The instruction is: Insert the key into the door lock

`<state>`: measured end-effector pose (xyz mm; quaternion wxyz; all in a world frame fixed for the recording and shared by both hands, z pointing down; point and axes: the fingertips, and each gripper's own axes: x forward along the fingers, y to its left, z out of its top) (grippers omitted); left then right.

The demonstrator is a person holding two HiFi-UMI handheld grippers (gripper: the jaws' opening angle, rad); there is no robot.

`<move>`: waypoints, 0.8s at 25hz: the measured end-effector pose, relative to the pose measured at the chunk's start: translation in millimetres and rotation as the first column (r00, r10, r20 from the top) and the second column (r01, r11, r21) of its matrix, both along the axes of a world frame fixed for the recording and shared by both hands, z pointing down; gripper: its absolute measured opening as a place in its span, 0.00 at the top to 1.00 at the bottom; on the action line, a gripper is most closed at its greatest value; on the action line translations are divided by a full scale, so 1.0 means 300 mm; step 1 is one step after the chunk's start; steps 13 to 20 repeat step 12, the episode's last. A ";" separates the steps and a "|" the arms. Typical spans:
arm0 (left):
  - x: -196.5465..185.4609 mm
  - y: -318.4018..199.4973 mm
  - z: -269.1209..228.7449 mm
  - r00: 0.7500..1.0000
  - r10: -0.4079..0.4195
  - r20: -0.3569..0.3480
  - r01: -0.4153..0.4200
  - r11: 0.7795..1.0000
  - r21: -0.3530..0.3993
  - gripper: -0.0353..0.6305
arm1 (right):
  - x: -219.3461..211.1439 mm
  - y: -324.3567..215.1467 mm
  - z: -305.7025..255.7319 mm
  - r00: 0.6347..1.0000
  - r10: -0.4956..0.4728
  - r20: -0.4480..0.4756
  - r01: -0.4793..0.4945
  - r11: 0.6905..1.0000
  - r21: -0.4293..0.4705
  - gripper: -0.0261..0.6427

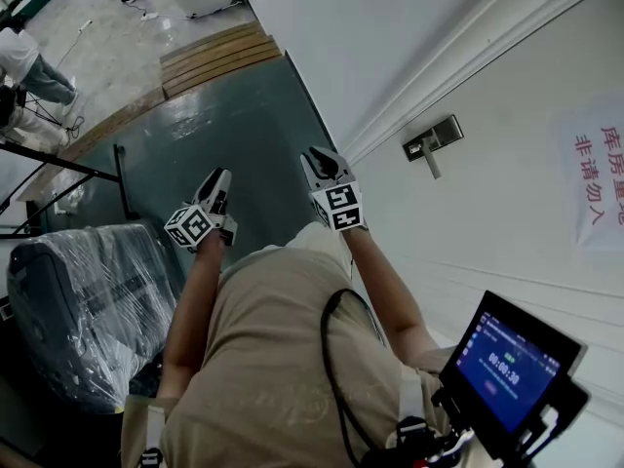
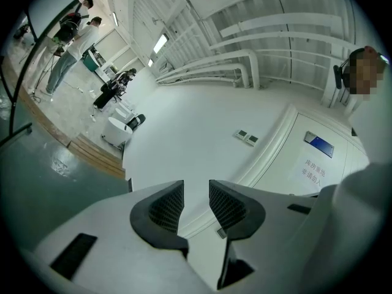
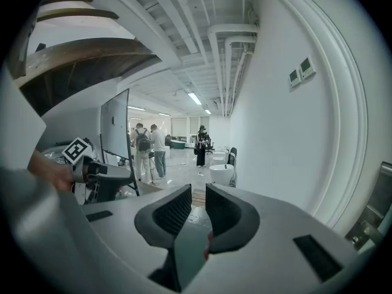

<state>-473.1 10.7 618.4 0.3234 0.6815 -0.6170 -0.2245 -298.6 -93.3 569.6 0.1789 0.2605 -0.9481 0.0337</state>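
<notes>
Both the left gripper [image 2: 196, 204] and the right gripper [image 3: 198, 210] hang off the wall [image 1: 409, 37], jaws narrowly apart (no key shows for certain), so reaching the door lock [image 1: 434, 142], off to the right, likely means squaring the right one to its plate.

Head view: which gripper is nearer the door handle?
The right gripper, at the edge of the white wall. The left gripper is farther from the door handle, over the dark floor.
</notes>
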 end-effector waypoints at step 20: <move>0.164 -0.145 0.000 0.997 0.074 -0.003 -0.074 0.997 -0.022 0.73 | 0.143 -0.092 -0.035 0.998 0.054 0.032 -0.054 0.998 -0.019 0.84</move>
